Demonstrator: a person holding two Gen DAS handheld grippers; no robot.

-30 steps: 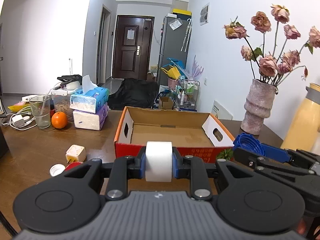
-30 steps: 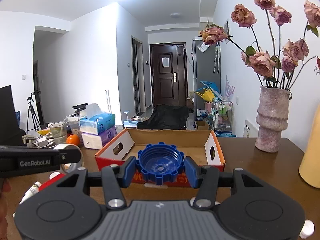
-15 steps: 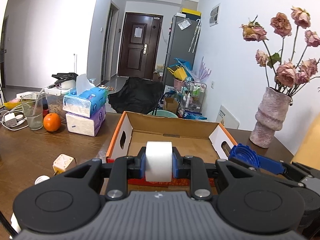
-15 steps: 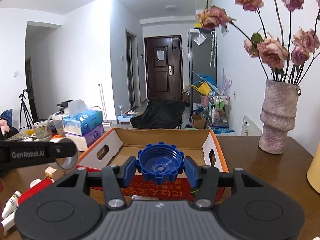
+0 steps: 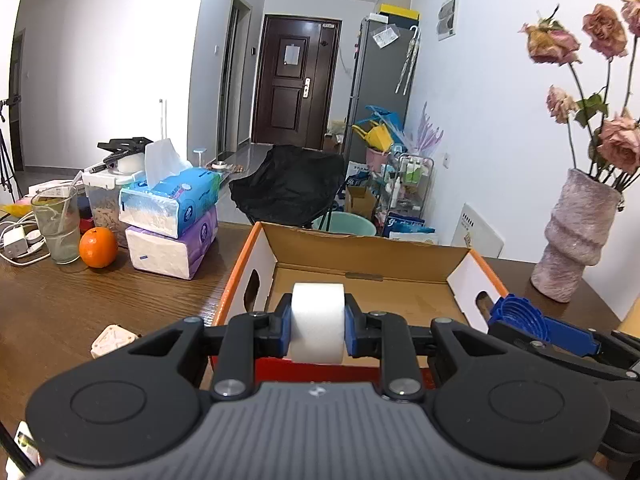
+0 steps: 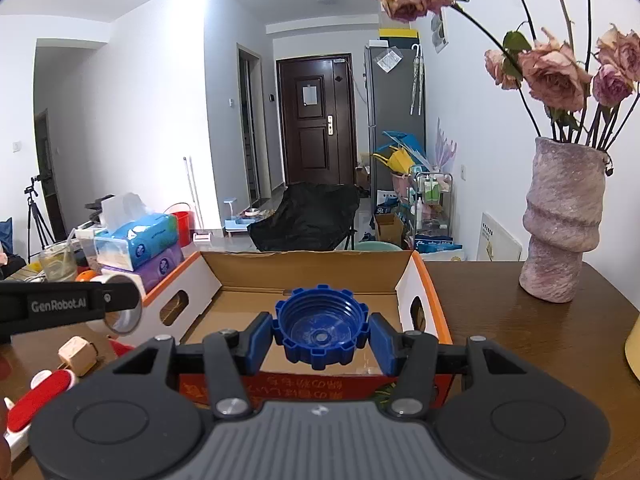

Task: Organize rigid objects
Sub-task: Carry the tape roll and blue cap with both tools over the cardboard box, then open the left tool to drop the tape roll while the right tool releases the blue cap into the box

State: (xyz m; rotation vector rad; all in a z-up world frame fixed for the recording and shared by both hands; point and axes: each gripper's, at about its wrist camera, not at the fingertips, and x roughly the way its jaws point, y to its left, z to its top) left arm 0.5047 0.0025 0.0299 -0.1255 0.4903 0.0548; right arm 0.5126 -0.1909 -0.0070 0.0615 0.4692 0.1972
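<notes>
Everything here is placed against the cardboard box (image 5: 368, 256), open-topped and apparently empty on the wooden table (image 5: 80, 304). Over its near left wall the left gripper (image 5: 317, 326) is clamped tight on a roll of white tape (image 5: 317, 320), held on edge between the blue pads. Over its near right wall the right gripper (image 6: 321, 338) is closed partway on a blue screw cap (image 6: 321, 330), hollow side facing the camera, pads pressing its ribbed rim.

To do this step well, I'd say each hand should carry its piece clear past the near wall and lower it close to the box floor before letting go, the roll towards the left end and the cap towards the right, so neither bounces or rolls into the other.

Counting left of the box: one glass (image 5: 58, 228), one orange (image 5: 98, 242), two tissue packs (image 5: 172, 224) stacked, one small wooden block (image 5: 112, 340). In the grippers: one roll, one cap. Right of the box: one vase (image 5: 576, 240) of dried roses
</notes>
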